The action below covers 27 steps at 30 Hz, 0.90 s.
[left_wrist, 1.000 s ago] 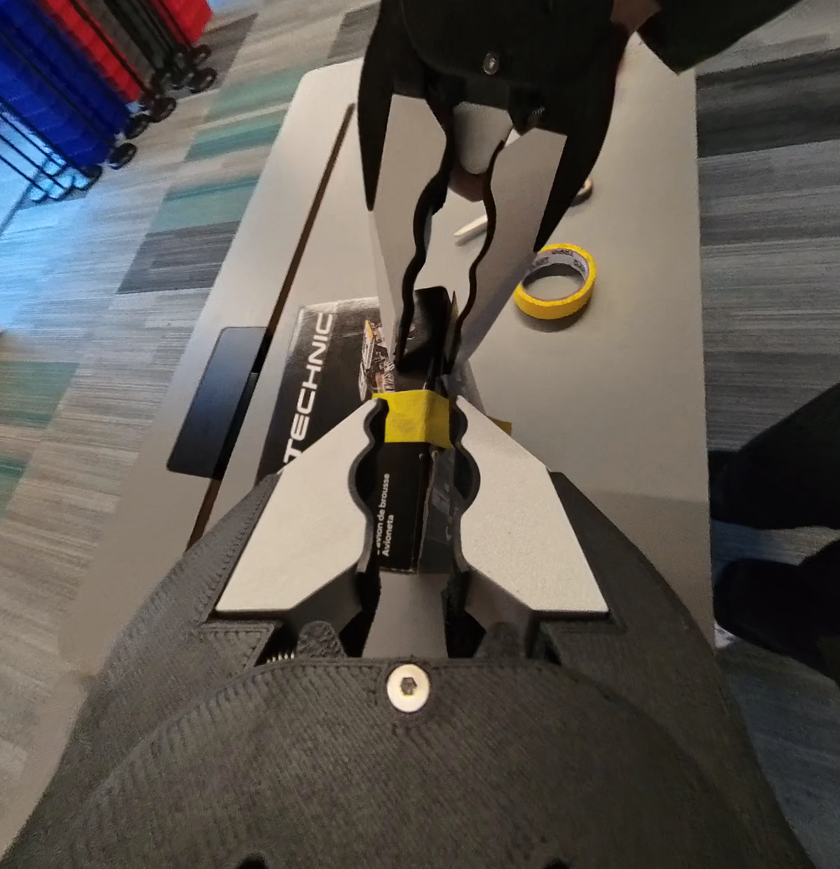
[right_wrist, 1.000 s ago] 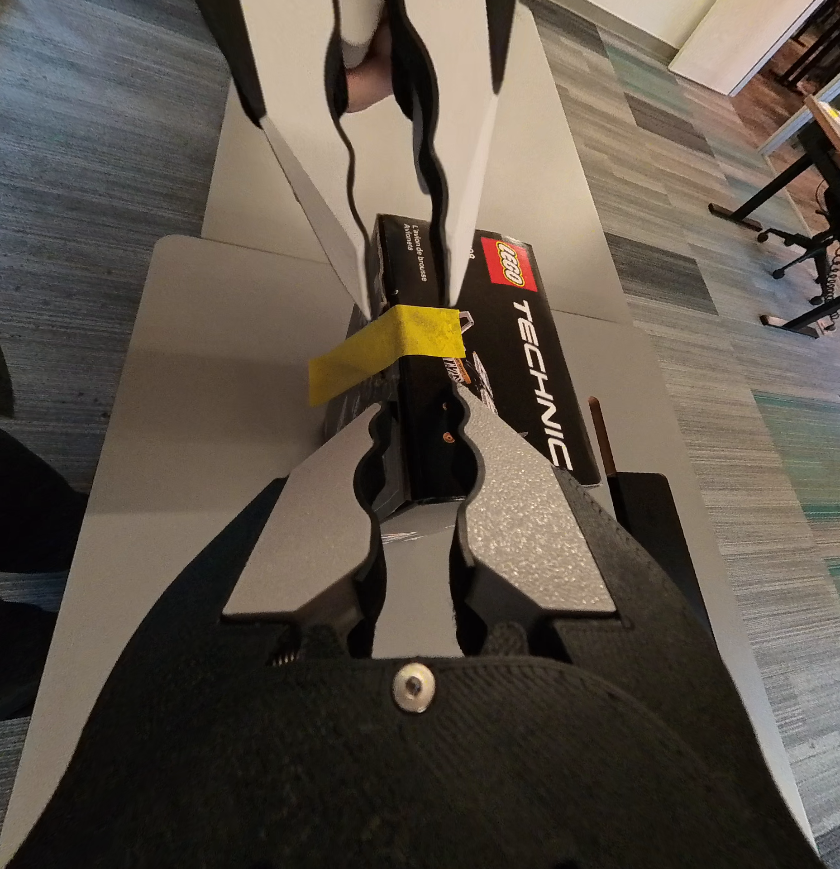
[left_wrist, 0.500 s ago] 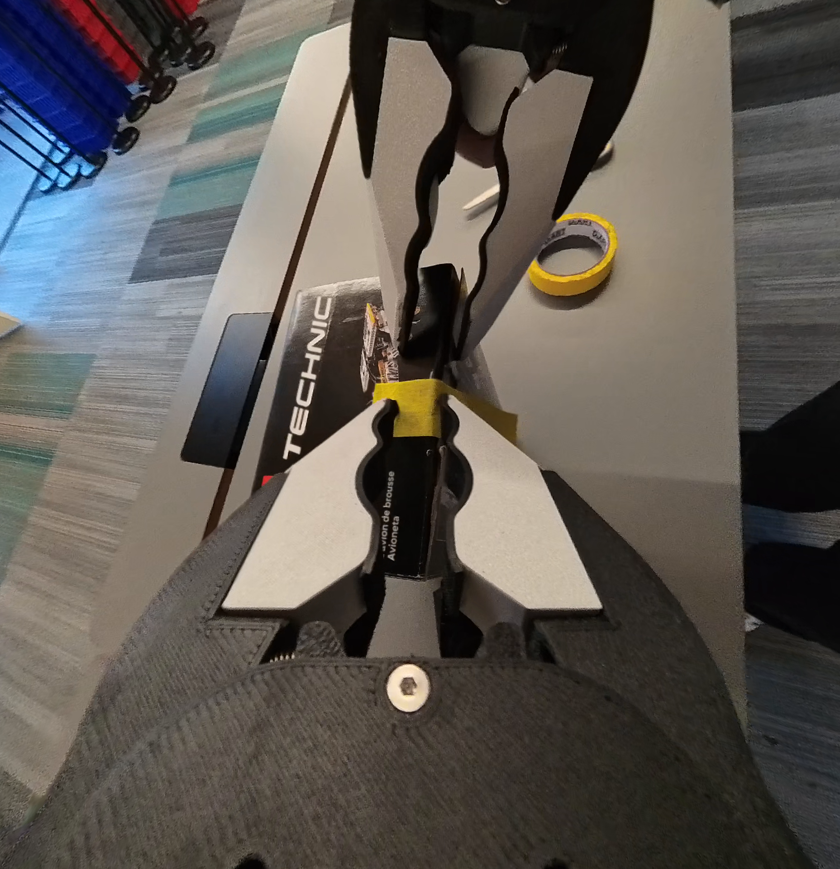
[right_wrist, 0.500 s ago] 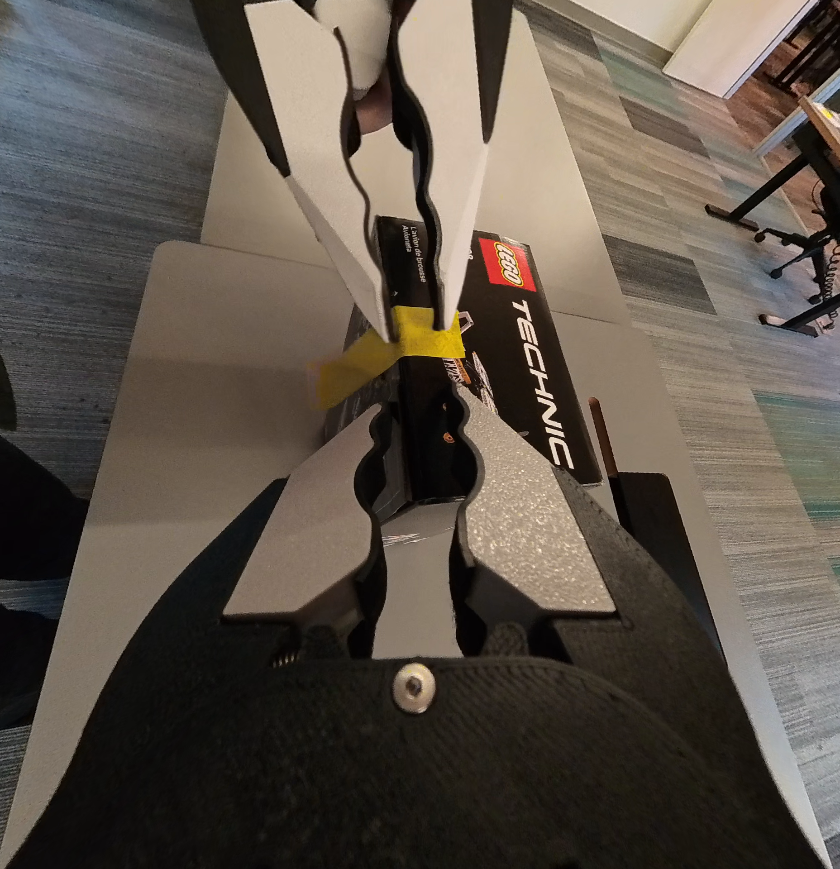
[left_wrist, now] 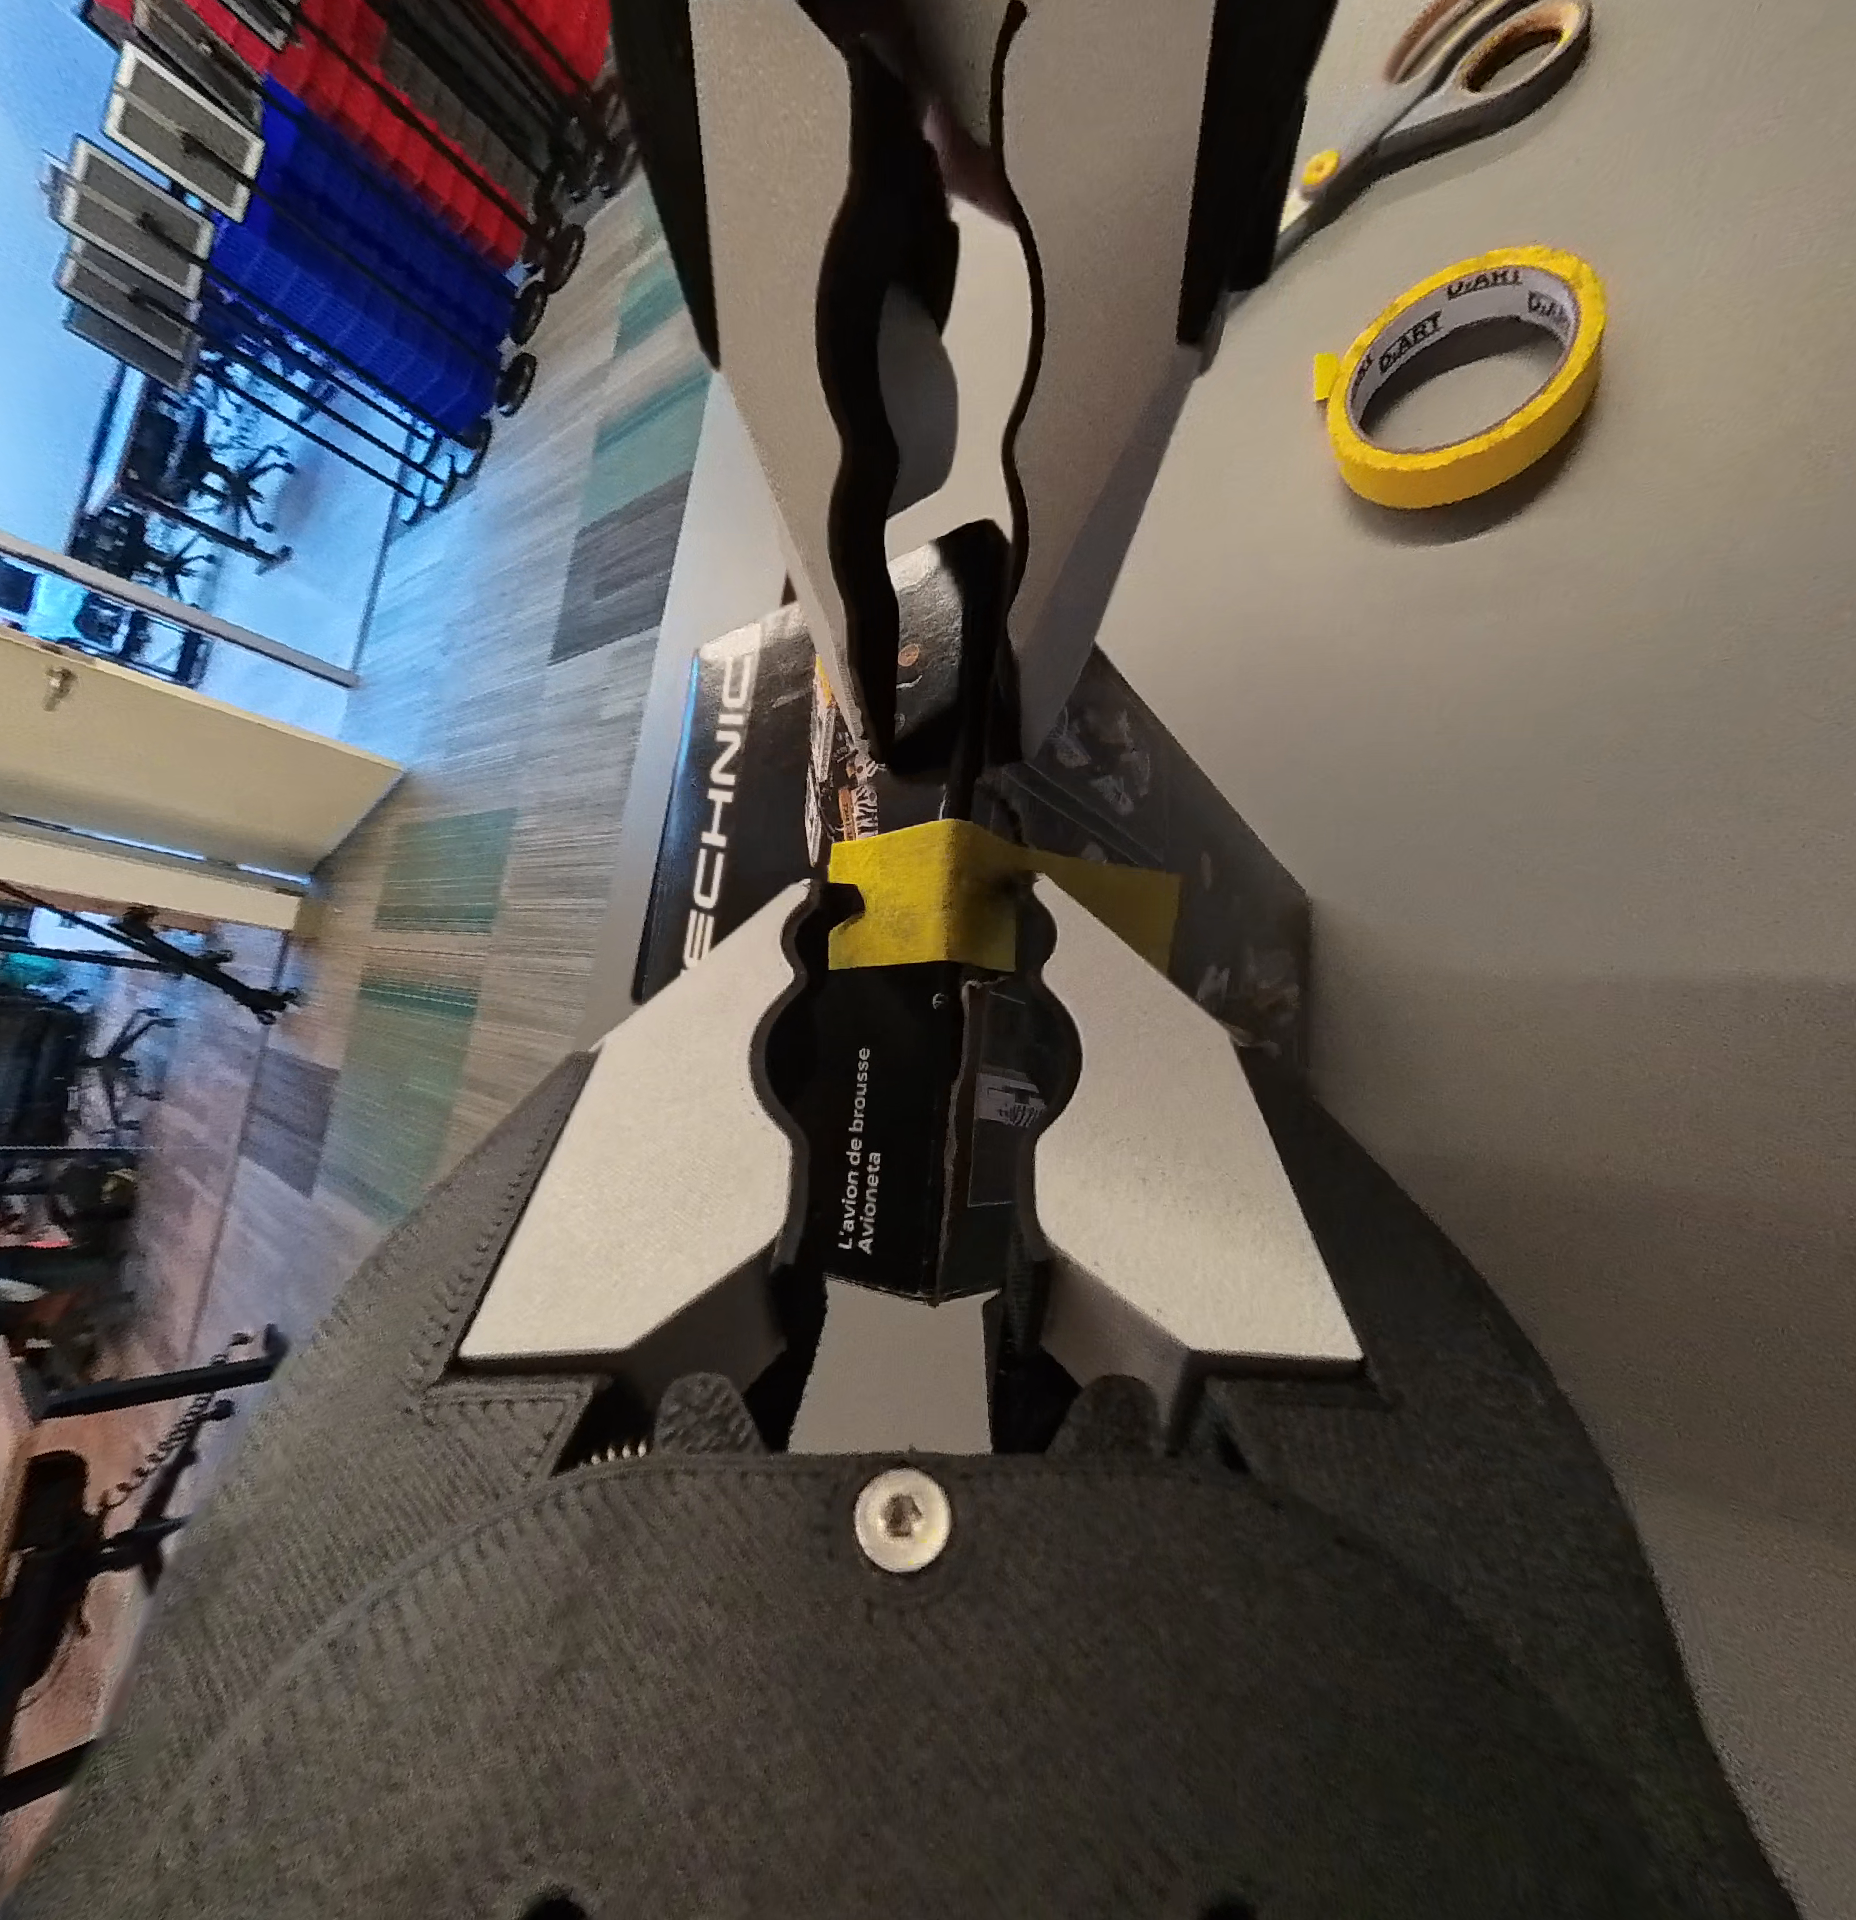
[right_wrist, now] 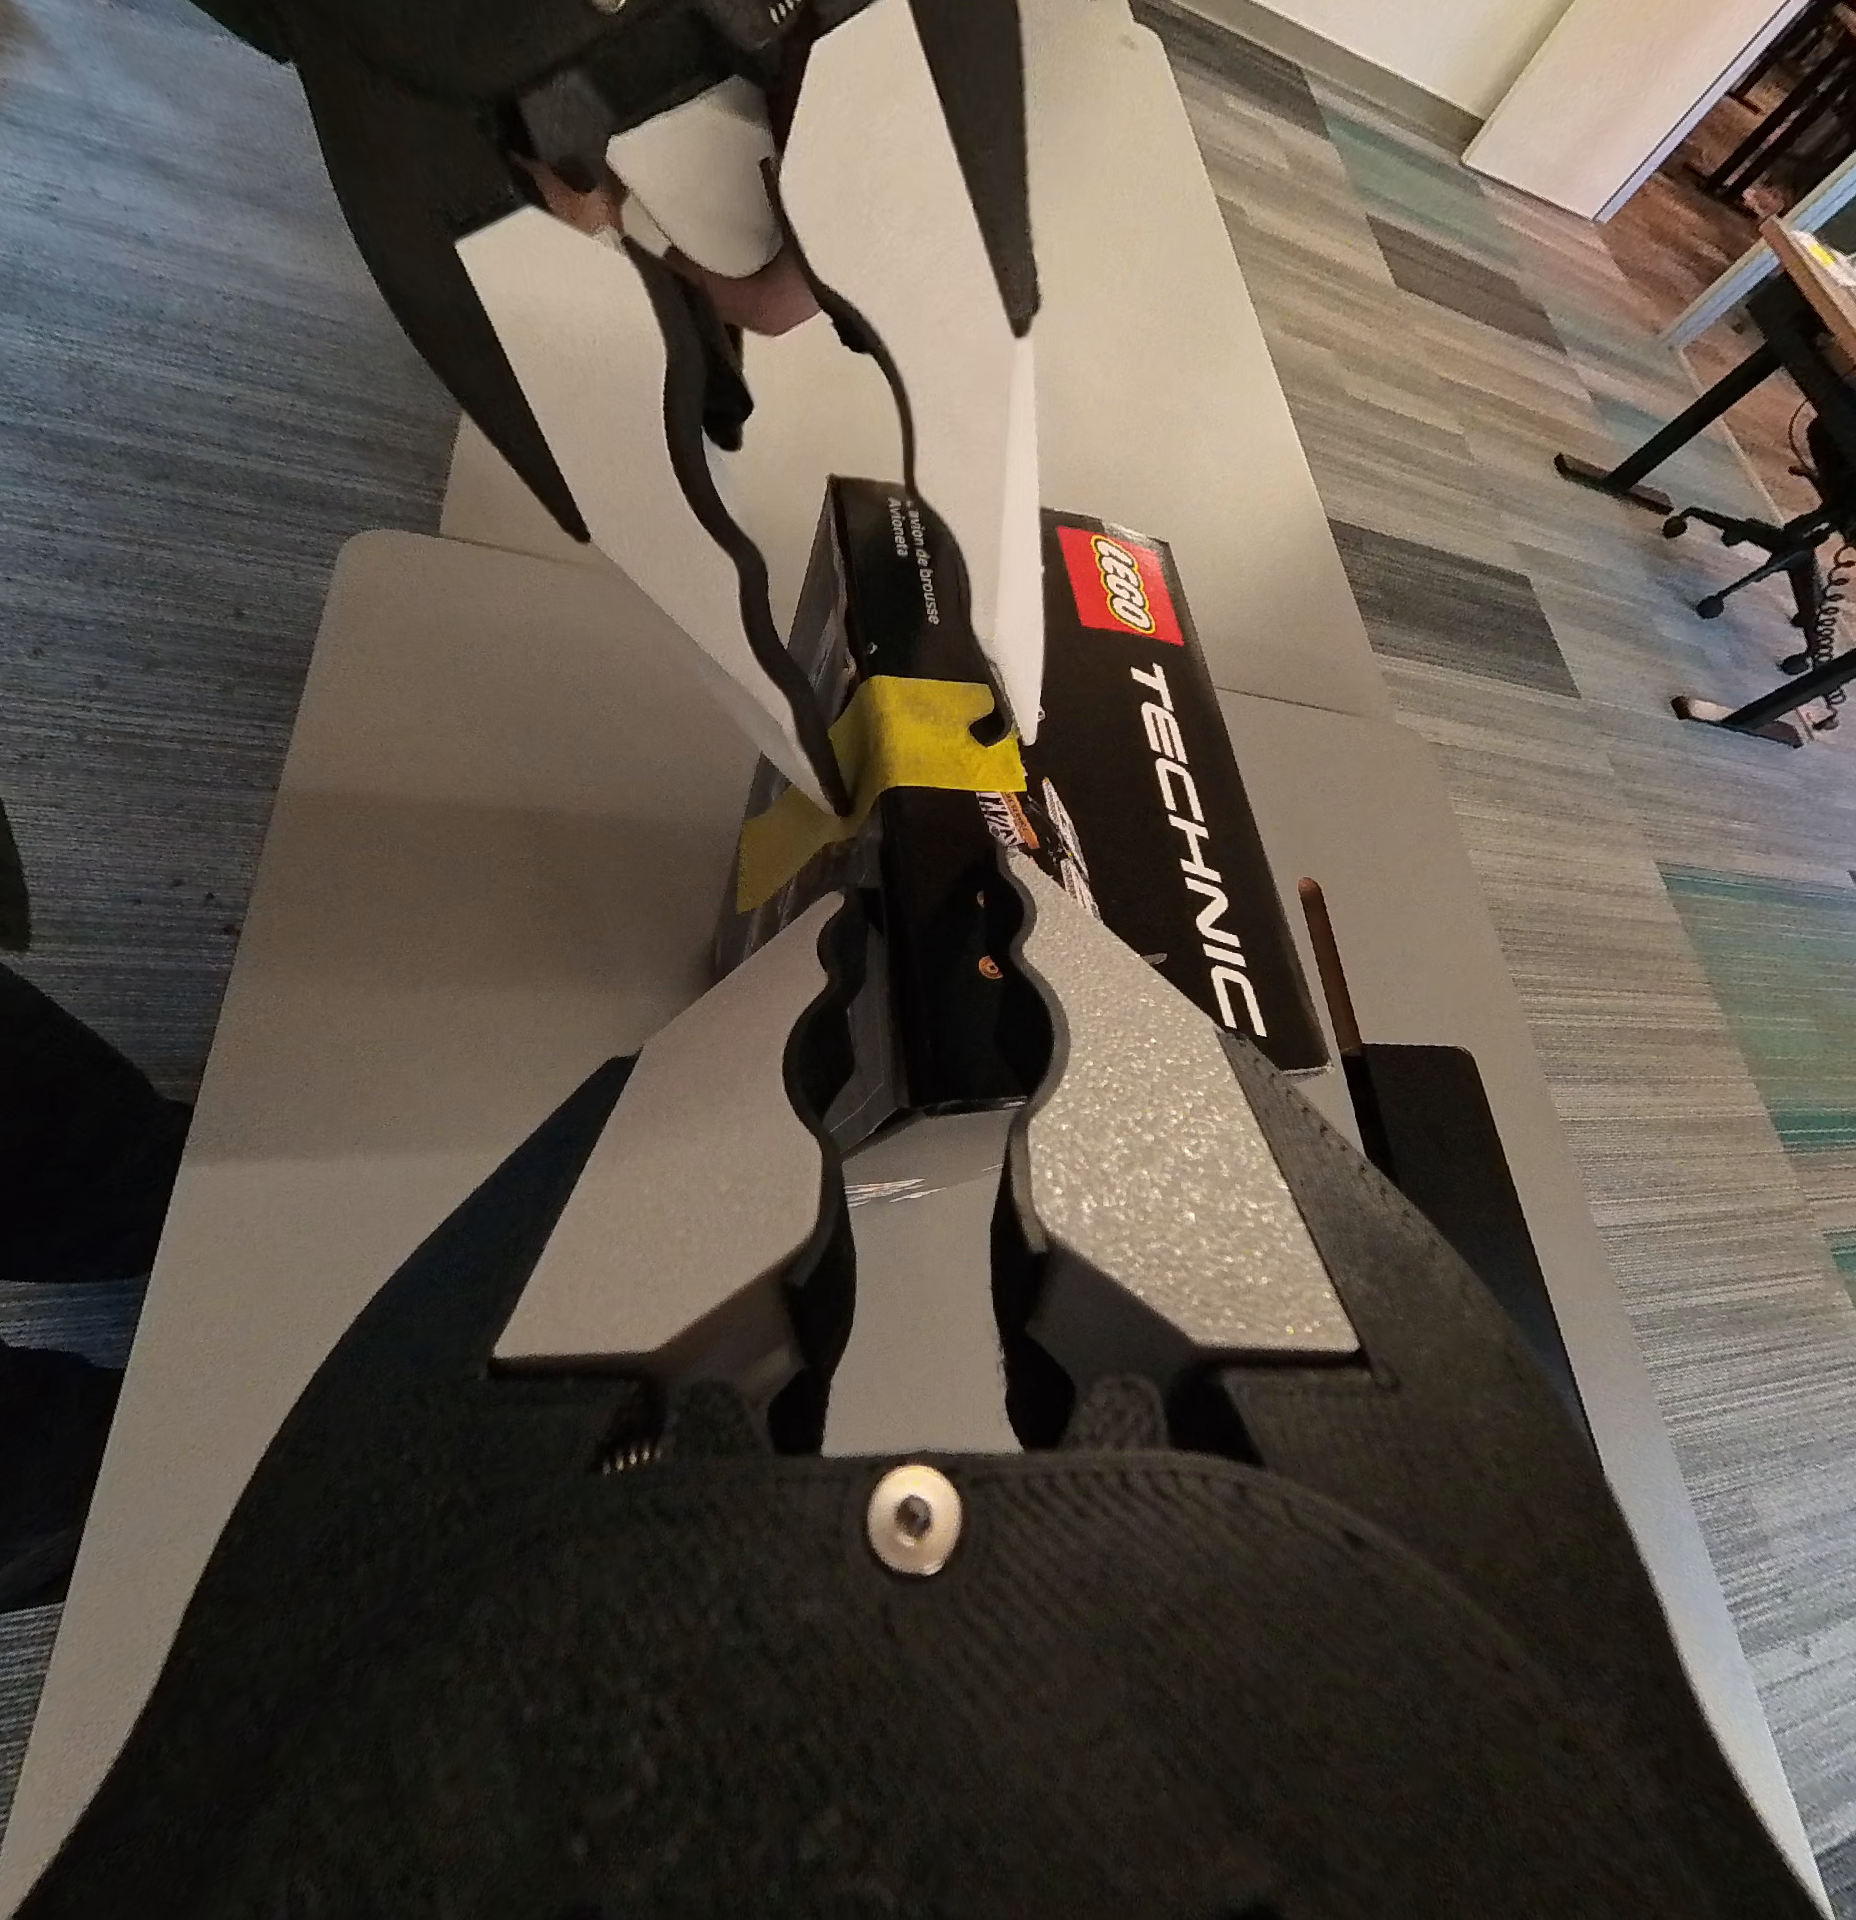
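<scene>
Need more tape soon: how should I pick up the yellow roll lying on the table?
Come straight down on the yellow tape roll: it lies flat on the table with its hole facing up. Put one finger in the hole and one outside, then pinch the near wall.

Grey table top (left_wrist: 1526,935), matt, bearing loose items. Roll of yellow masking tape (left_wrist: 1454,473) lies flat on it. Scissors with grey handles (left_wrist: 1443,109) lie near the roll, apart from it. Thin brown rod (right_wrist: 1329,966) lies beside a flat black panel (right_wrist: 1443,1122) at the table's edge. Striped grey-green carpet tiles (right_wrist: 1630,831) cover the floor. Wheeled racks of blue and red bins (left_wrist: 384,239) stand beyond.
</scene>
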### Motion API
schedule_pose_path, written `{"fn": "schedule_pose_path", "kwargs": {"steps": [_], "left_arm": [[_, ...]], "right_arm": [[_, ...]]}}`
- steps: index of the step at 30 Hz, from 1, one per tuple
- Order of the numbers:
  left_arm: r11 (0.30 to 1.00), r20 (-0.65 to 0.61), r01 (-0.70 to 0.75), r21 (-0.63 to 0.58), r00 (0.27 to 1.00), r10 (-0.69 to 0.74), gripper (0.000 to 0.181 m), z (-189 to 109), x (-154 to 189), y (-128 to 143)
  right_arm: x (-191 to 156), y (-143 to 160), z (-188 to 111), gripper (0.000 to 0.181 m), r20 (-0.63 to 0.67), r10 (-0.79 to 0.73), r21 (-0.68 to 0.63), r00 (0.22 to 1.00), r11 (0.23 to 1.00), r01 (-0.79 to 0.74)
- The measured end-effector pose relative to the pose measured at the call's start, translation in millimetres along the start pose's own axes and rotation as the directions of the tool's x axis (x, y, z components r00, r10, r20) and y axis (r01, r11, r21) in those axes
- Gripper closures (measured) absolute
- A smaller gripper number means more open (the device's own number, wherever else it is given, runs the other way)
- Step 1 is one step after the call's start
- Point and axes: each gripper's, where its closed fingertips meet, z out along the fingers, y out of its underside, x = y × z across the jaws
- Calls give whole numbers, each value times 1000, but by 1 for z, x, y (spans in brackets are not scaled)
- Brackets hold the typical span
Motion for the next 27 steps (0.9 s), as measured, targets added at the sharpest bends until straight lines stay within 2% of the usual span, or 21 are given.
{"fn": "schedule_pose_path", "kwargs": {"steps": [4, 9, 15, 23, 27], "left_arm": [[999, 47, -46, 2, 998, 46, 144, 0, 1, 1], [984, 161, -180, -1, 971, 178, 143, 0, 2, 1], [975, 213, -221, -5, 952, 217, 144, 0, 4, 0], [977, 246, -211, 26, 949, 198, 153, -8, 2, -6], [979, 247, -163, 121, 960, 130, 150, -25, 4, -21]], "right_arm": [[0, 0, 0, 158, -3, 0, 0, 1000, 1000, 0], [0, 0, 0, 158, -4, -1, 1, 1000, 1000, 1], [0, 0, -1, 158, -1, 1, 2, 1000, 1000, -1], [0, 0, -1, 158, 3, -3, 2, 1000, 1000, 3], [0, 0, -1, 158, 3, 1, 6, 1000, 1000, -1]]}}
